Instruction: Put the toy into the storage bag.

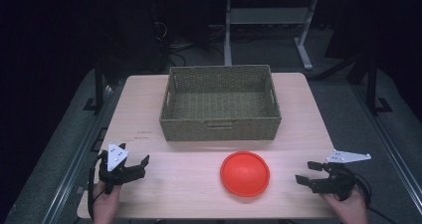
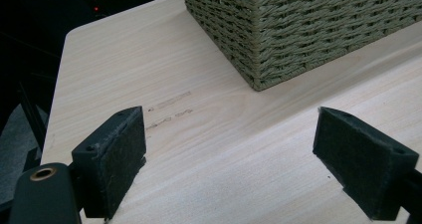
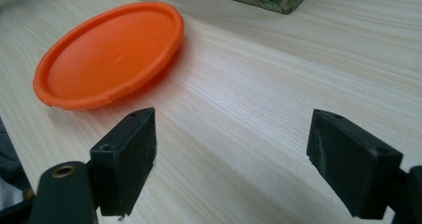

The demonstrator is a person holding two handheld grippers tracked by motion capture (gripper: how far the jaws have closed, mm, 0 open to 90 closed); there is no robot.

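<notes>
Orange plate untouched on table; left tongs, right tongs spread wide, empty.

Both hands are seen coming in from the bottom edge, one gripper held in each. The left gripper is kept low with jaws spread wide, nothing clamped. Same deal for the right gripper: jaws parted fully, pointed inward toward the middle.
</notes>
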